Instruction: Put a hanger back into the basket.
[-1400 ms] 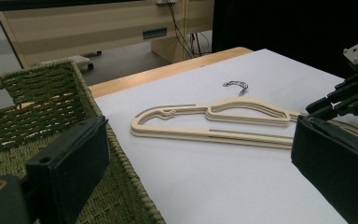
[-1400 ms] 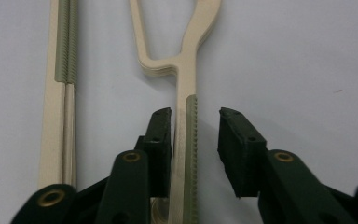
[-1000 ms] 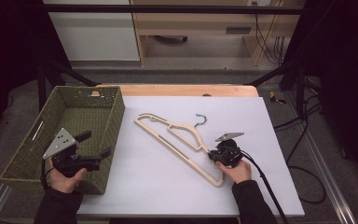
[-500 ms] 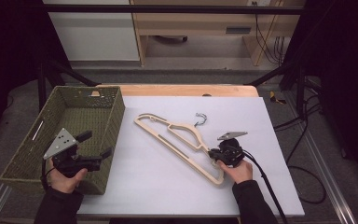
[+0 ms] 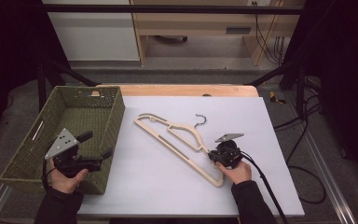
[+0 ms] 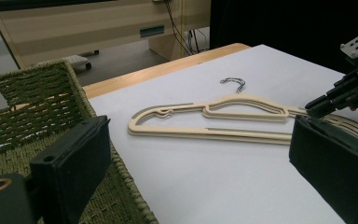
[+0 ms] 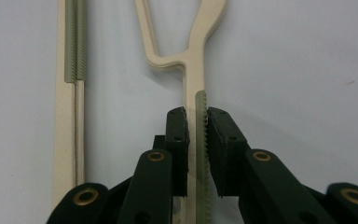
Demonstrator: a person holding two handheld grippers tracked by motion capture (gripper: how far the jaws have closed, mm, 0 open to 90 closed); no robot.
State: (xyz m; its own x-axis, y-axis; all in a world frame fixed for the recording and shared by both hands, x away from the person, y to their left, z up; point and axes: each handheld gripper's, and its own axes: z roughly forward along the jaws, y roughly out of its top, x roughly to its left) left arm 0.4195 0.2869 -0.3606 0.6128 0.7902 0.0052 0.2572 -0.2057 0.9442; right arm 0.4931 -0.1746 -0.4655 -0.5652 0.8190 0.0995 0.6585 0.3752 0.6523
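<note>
Our right gripper is clamped on the hanger: in the right gripper view its pads press from both sides on the arm w/ the grey-green ribbed strip, tips just short of the bend. We see two beige hangers stacked, so the grip may be on one or both; can't tell. The right hand sits near the front of the white board. The hanger lies flat mid-board, running diagonally from near the basket to our right gripper, metal hook pointing to the far edge.

Our left gripper has its jaws wide apart, nothing btw them; the left hand holds it over the basket's near right corner, aimed across the board at the hanger. The green woven basket stands at the board's left edge, close beside the hanger's far end.
</note>
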